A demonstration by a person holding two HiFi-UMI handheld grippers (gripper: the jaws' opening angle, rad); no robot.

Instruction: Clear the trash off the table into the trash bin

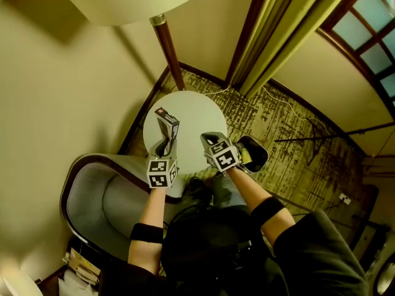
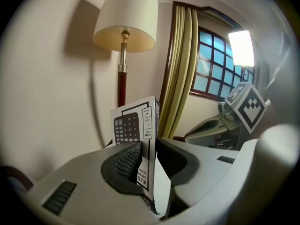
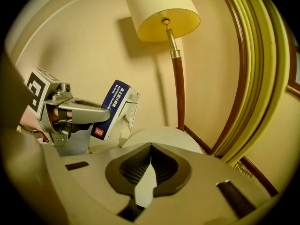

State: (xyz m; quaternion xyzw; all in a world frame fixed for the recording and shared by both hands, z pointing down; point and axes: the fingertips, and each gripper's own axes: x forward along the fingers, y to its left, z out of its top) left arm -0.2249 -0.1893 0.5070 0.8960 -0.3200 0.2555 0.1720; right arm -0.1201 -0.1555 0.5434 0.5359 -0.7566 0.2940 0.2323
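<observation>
Your round white table (image 1: pixel 196 113) has its far rim close to the cream wall. A floor lamp with a brown pole (image 1: pixel 168 48) stands behind the table and olive curtains (image 1: pixel 278 36) hang behind it to the right. Open patterned carpet (image 1: pixel 296 140) lies to the table's right.

Your left gripper (image 1: pixel 165 143) pinches a slim cardboard calculator box (image 1: pixel 168 123). The box is white with black print, has a blue side and a torn edge, and is held upright over the table's near-left part.

Your right gripper (image 1: pixel 211 139) is over the table's near edge, jaws pressed together and empty.

A dark round bin (image 1: pixel 262 159) stands just right of the table. A grey armchair with a dark wooden rim (image 1: pixel 92 190) crowds the table's near-left side.
</observation>
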